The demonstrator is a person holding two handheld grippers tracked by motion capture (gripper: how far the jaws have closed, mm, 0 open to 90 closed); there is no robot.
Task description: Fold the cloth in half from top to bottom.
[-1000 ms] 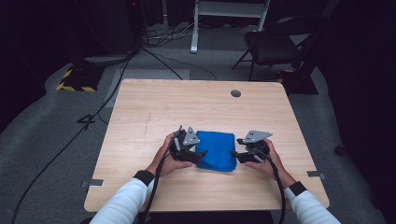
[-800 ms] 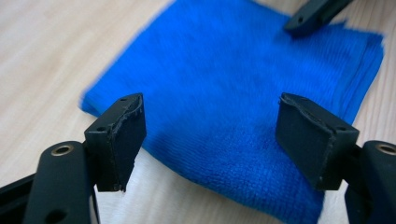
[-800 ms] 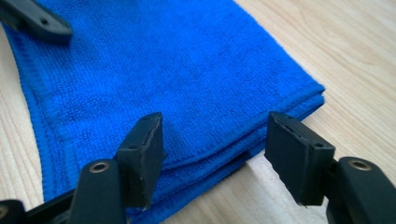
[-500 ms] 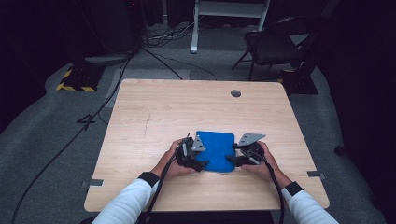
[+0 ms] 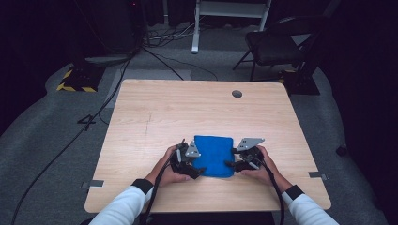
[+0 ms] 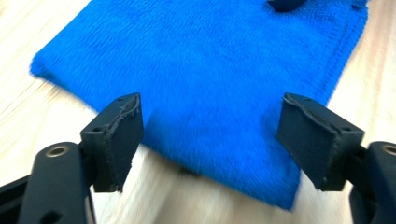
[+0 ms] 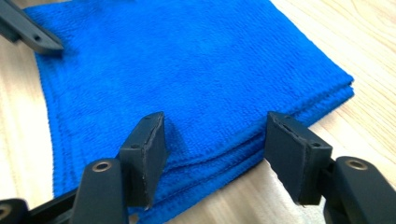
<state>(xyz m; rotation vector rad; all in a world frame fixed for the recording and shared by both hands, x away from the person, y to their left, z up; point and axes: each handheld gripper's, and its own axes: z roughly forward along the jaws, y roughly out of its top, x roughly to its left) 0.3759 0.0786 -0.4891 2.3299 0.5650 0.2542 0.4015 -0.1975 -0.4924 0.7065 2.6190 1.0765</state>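
Note:
A blue folded cloth lies flat on the wooden table, close to the near edge. My left gripper is at the cloth's near left corner, my right gripper at its near right side. In the left gripper view the left gripper stands open over the cloth, gripping nothing. In the right gripper view the right gripper is open, straddling the layered edge of the cloth. The other gripper's jaw tip rests at the cloth's far corner.
A round grommet hole sits in the table's far right part. Behind the table stand a dark chair and a white frame leg. Cables run across the grey floor at the left.
Both grippers have slid toward the person and inward along the cloth's sides to its near corners. The cloth now lies as a neater rectangle.

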